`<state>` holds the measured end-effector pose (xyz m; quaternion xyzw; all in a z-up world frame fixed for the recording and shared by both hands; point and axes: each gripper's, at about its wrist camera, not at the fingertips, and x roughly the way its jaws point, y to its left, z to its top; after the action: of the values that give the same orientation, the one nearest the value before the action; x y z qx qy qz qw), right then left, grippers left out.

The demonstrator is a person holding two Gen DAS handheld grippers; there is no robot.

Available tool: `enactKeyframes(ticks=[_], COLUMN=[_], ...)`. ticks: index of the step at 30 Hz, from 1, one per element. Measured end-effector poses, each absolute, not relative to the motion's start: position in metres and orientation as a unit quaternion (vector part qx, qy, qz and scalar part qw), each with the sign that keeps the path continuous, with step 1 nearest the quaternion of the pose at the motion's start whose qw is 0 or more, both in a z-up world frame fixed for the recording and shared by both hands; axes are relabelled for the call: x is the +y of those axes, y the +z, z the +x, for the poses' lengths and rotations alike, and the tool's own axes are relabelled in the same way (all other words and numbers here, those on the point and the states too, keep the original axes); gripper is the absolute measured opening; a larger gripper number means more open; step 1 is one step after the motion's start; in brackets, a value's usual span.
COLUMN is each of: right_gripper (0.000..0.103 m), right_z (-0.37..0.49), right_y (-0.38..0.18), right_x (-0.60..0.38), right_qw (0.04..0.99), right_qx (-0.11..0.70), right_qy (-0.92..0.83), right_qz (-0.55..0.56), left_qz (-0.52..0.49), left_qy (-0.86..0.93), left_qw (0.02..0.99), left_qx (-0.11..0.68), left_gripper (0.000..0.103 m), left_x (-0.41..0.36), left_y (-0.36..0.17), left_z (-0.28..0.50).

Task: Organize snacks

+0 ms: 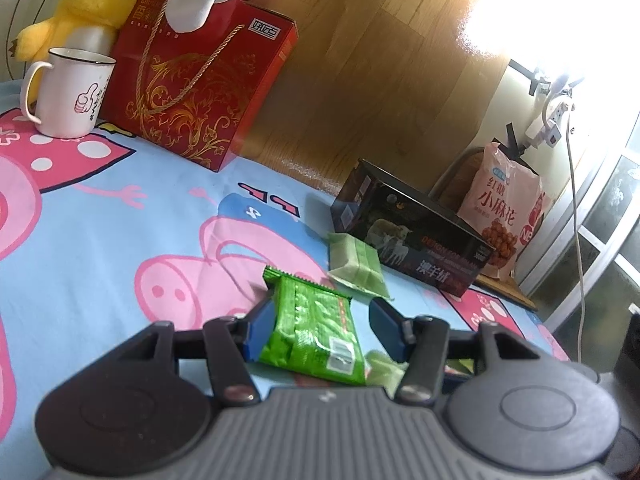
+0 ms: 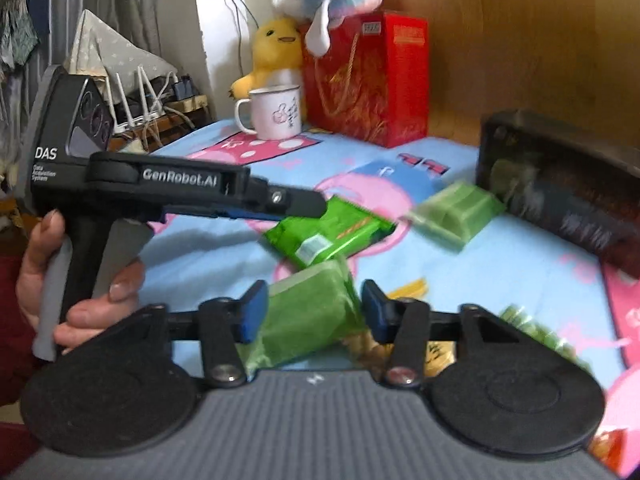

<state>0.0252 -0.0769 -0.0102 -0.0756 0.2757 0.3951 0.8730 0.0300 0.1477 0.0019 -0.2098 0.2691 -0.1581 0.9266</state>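
Note:
A bright green foil snack pack (image 1: 316, 332) lies on the cartoon bedsheet between the open fingers of my left gripper (image 1: 320, 312); the left pad touches it, the right pad stands apart. It also shows in the right wrist view (image 2: 332, 232), under the left gripper's fingers (image 2: 280, 200). A pale green snack pack (image 1: 358, 266) lies beyond it by the black box (image 1: 412, 236); it also shows in the right wrist view (image 2: 456, 210). My right gripper (image 2: 314, 308) is open around another pale green pack (image 2: 304, 320), which lies between its pads.
A red gift box (image 1: 200, 88), a white mug (image 1: 68, 92) and a yellow plush duck (image 1: 84, 4) stand at the back. A pink snack bag (image 1: 504, 216) leans behind the black box. More snack packs (image 2: 532, 328) lie at the right gripper's right.

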Motion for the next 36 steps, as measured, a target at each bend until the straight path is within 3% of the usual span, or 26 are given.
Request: enactKeyframes(ticks=[4, 10, 26, 32, 36], right_gripper=[0.038, 0.038, 0.044, 0.044, 0.05], right_z=[-0.002, -0.027, -0.029, -0.026, -0.024], right_y=[-0.006, -0.012, -0.012, -0.017, -0.02], right_x=[-0.084, -0.098, -0.112, -0.102, -0.104], right_qw=[0.879, 0.868, 0.867, 0.863, 0.863], right_qx=[0.262, 0.289, 0.281, 0.283, 0.287], right_qy=[0.386, 0.392, 0.401, 0.405, 0.401], right_qz=[-0.102, -0.099, -0.094, -0.107, -0.107], left_qz=[-0.211, -0.212, -0.292, -0.292, -0.268], left_qy=[-0.161, -0.161, -0.176, -0.229, -0.247], left_qw=[0.926, 0.927, 0.898, 0.877, 0.874], left_qx=[0.268, 0.266, 0.277, 0.306, 0.321], left_gripper=[0.052, 0.052, 0.052, 0.052, 0.059], left_x=[0.148, 0.147, 0.192, 0.168, 0.146], left_y=[0.002, 0.002, 0.006, 0.002, 0.001], left_z=[0.03, 0.029, -0.016, -0.023, -0.02])
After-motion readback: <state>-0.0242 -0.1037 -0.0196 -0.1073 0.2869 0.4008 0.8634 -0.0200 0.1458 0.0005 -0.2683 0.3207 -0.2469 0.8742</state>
